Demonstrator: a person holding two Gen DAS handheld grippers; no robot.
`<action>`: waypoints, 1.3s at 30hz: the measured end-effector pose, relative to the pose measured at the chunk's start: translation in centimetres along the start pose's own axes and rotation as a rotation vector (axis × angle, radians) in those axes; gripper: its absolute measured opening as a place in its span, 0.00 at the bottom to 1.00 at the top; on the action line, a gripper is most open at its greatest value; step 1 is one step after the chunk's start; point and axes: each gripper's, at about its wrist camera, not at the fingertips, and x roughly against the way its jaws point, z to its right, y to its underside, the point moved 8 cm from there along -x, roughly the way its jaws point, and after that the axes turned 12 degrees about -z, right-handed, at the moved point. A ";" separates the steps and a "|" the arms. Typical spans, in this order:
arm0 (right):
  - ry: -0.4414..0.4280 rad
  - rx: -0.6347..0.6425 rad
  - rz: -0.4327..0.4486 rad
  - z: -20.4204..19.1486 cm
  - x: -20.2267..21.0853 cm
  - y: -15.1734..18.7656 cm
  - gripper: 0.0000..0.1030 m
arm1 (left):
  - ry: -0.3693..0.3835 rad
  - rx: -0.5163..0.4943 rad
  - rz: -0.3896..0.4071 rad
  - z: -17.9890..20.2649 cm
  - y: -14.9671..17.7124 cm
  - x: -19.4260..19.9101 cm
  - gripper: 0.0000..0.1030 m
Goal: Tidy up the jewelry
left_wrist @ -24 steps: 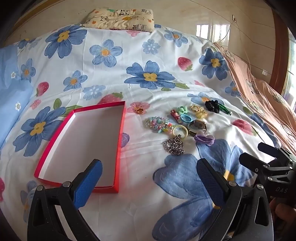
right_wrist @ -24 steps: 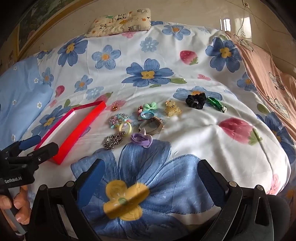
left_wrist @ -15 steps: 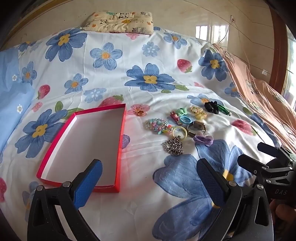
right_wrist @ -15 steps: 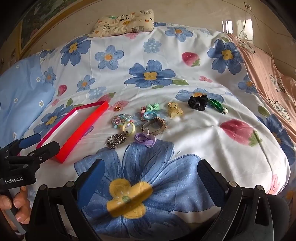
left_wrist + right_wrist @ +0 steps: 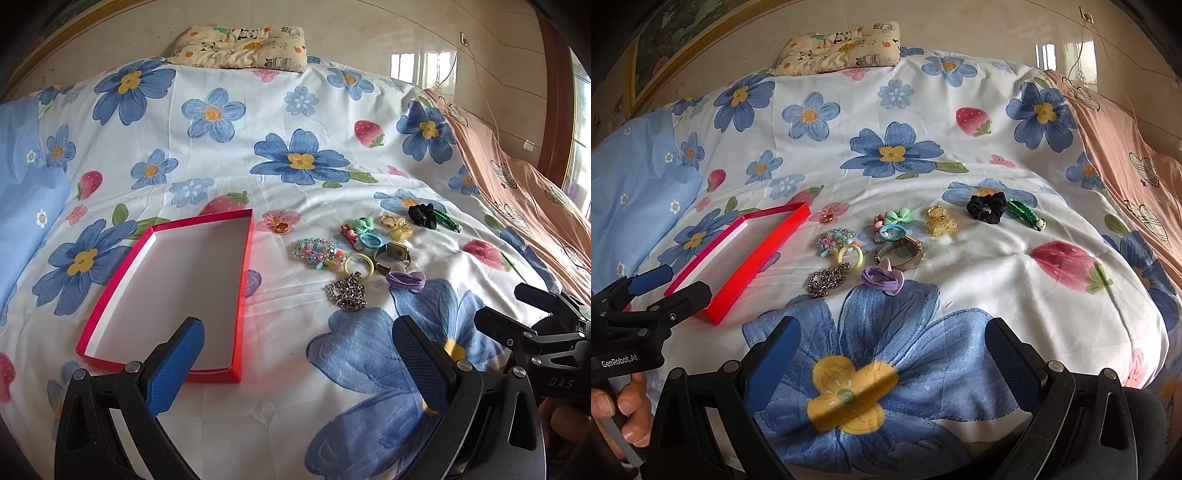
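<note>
An empty red box (image 5: 177,295) with a white inside lies on the flowered bedspread, seen edge-on in the right wrist view (image 5: 753,258). To its right lies a cluster of jewelry: a silver chain (image 5: 347,293) (image 5: 827,278), a yellow ring (image 5: 359,265), a beaded bracelet (image 5: 314,249), a watch (image 5: 393,254) (image 5: 901,253), a purple flower tie (image 5: 406,278) (image 5: 882,278), a gold ring (image 5: 281,228), a black scrunchie (image 5: 986,206) and a green clip (image 5: 1027,214). My left gripper (image 5: 295,362) is open above the box's near corner. My right gripper (image 5: 890,362) is open, short of the cluster.
A panda-print pillow (image 5: 240,46) lies at the head of the bed. A light blue pillow (image 5: 22,206) is on the left and a peach blanket (image 5: 535,192) on the right. Each gripper shows in the other's view: the left (image 5: 646,295), the right (image 5: 535,325).
Both views have shifted slightly; the bed and jewelry sit a little lower in frame, as both grippers tilted or rose a bit. Nothing was grasped or moved.
</note>
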 end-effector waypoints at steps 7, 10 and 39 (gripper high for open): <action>0.001 0.003 0.003 -0.2 0.1 0.1 0.98 | -0.003 0.000 0.001 0.0 0.1 0.0 0.99; -0.002 0.003 0.004 -0.3 0.1 0.1 0.98 | -0.004 -0.001 0.000 -0.1 0.0 0.0 0.99; -0.032 0.002 0.019 -0.9 0.4 -0.2 0.98 | -0.009 0.005 -0.001 -0.2 0.4 -0.2 0.99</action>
